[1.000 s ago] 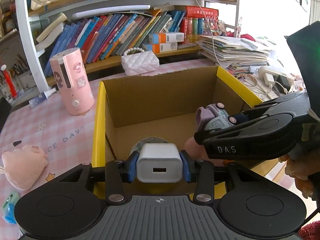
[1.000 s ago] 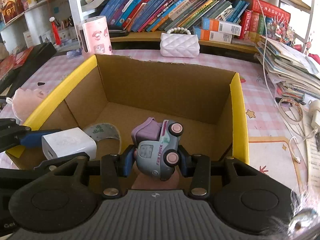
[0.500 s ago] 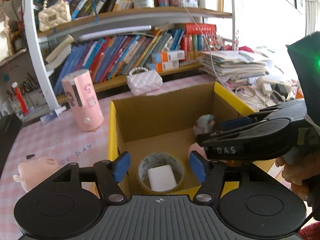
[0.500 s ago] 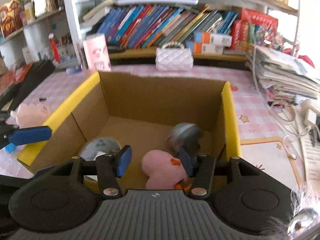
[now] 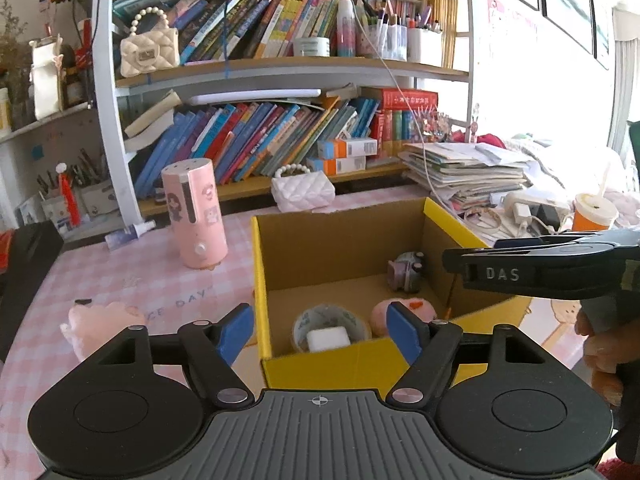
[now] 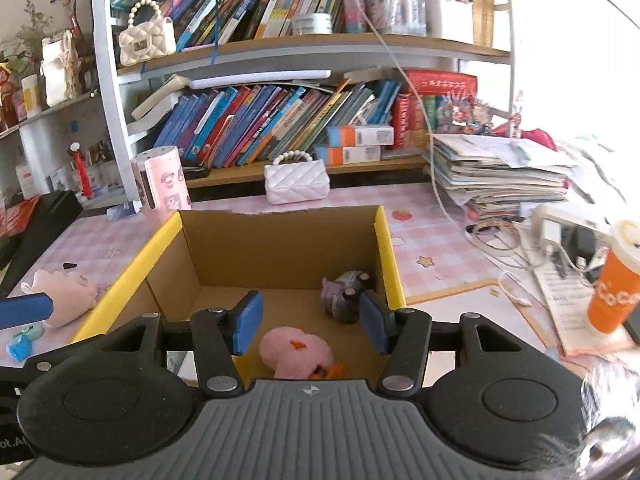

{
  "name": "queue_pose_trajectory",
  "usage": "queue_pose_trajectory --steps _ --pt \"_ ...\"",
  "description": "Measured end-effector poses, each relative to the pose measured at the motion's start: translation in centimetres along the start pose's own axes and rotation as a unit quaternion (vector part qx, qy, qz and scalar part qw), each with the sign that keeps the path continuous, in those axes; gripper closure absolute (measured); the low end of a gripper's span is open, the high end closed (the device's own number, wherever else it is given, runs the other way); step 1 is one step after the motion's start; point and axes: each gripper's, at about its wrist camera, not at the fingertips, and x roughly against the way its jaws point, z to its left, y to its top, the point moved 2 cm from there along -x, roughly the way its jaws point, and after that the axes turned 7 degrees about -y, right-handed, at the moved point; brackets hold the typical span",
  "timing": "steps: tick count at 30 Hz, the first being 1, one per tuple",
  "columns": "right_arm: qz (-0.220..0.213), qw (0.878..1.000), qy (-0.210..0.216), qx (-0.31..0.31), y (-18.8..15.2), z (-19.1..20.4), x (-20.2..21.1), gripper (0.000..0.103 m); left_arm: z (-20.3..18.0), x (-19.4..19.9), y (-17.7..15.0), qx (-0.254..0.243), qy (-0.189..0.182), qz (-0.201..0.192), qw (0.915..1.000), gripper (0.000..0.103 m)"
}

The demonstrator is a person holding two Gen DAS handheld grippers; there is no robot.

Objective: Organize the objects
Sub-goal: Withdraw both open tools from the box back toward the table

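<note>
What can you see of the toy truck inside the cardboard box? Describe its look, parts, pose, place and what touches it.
The toy truck is small, looks like plastic, grey-blue with a purple part and pink-hubbed wheels. It lies tipped on its side, wheels facing sideways, on the floor of the cardboard box, close to the yellow-edged right wall. Neither gripper touches it. The pink plush toy lies apart, nearer the camera.

A lived-in home study: a crammed bookshelf point(image 5: 280, 132) leans over the table point(image 5: 132, 272) with its pink checked cloth, beside pen pots point(image 5: 400, 40), quilted handbags point(image 6: 297, 180) and a slumping stack of papers point(image 6: 500, 176).
</note>
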Motion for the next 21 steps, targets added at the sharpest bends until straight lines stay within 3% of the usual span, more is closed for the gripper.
queue_pose_trajectory --steps 9,11,21 --pt "0.007 0.999 -0.034 -0.008 -3.1 1.1 3.9 0.046 0.4 2.9 -2.6 -0.008 -0.014 0.008 0.9998 0.025" --pt "0.018 0.999 -0.041 -0.010 -4.1 1.4 4.6 0.046 0.5 3.5 -3.3 -0.006 -0.017 0.016 0.9997 0.021" --pt "0.074 0.996 -0.054 -0.011 -9.2 4.1 8.3 0.044 1.8 6.5 -7.7 -0.001 -0.023 0.074 0.9970 0.021"
